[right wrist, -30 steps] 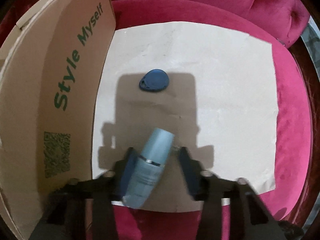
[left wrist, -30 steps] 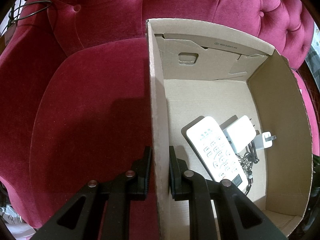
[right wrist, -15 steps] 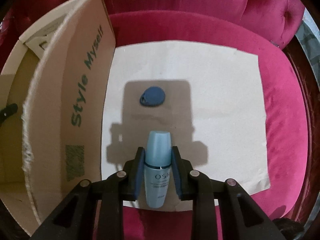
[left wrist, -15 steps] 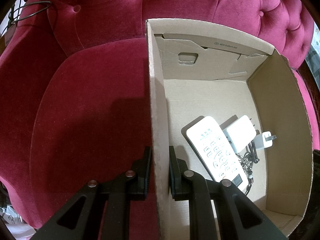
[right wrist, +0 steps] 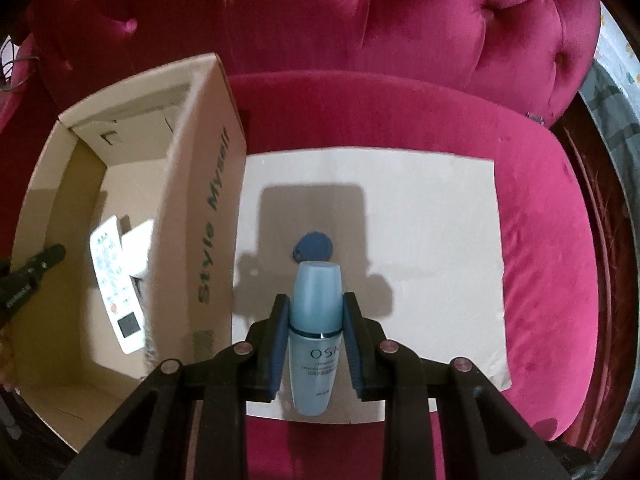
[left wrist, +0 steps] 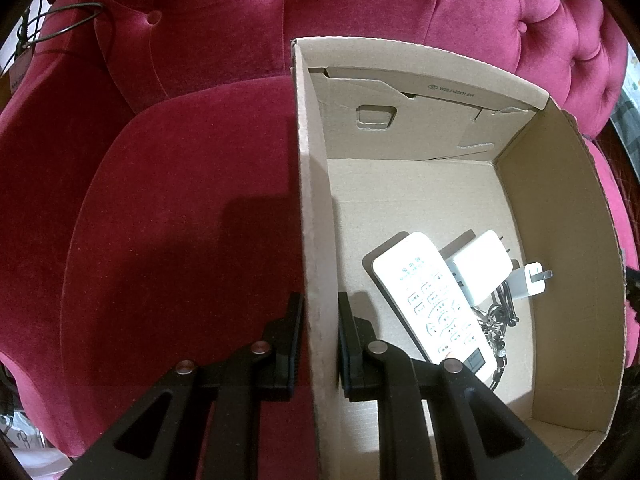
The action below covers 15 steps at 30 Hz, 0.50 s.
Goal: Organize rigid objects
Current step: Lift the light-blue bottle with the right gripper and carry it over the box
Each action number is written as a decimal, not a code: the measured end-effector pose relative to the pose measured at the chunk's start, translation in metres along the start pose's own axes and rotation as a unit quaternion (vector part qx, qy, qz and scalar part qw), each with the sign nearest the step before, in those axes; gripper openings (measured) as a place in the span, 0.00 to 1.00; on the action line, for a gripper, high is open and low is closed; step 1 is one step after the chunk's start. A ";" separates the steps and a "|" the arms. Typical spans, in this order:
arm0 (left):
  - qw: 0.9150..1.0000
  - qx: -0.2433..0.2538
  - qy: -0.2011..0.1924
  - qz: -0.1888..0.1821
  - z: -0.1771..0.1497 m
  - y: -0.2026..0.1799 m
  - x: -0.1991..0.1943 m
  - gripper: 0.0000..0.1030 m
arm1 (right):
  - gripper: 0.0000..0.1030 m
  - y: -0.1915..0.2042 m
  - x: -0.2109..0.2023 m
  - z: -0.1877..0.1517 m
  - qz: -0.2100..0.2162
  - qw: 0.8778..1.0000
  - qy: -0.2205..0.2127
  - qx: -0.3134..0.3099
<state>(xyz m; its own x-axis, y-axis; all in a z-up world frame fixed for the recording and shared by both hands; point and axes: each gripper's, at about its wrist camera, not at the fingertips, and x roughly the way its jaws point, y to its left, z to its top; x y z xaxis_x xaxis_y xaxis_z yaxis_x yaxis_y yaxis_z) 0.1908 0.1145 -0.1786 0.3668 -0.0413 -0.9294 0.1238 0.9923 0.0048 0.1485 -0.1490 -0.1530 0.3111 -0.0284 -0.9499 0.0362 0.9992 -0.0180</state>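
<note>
My right gripper [right wrist: 316, 312] is shut on a light blue bottle [right wrist: 316, 340] and holds it above a white sheet [right wrist: 420, 280]. A blue key fob [right wrist: 314, 245] lies on the sheet just beyond the bottle's cap. My left gripper [left wrist: 318, 312] is shut on the left wall of a cardboard box [left wrist: 316, 240], also seen in the right wrist view [right wrist: 200, 200]. Inside the box lie a white remote [left wrist: 432, 296], a white charger [left wrist: 480, 268], a small white plug [left wrist: 528, 284] and a dark key chain [left wrist: 496, 324]. The remote also shows in the right wrist view [right wrist: 114, 280].
Everything rests on a red velvet sofa [right wrist: 400, 40] with a tufted back. The sofa seat [left wrist: 180, 220] stretches left of the box. A dark cord [left wrist: 60, 24] hangs at the far left. The left gripper's finger [right wrist: 36, 268] pokes into the right wrist view.
My right gripper closed on the blue bottle, straightened it and lifted it away from the sheet; the view now looks over the box's right wall. The left gripper and box stayed still.
</note>
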 end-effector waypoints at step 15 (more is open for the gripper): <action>1.000 0.000 0.000 0.000 -0.001 0.000 0.000 0.16 | 0.26 0.034 -0.050 0.034 0.001 0.999 -0.045 -0.031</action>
<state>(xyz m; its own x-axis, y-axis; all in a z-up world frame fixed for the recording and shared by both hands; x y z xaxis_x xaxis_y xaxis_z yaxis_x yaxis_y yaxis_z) 0.1898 0.1146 -0.1785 0.3673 -0.0409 -0.9292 0.1239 0.9923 0.0053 0.1668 -0.1148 -0.0953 0.3957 -0.0256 -0.9180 -0.0221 0.9991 -0.0374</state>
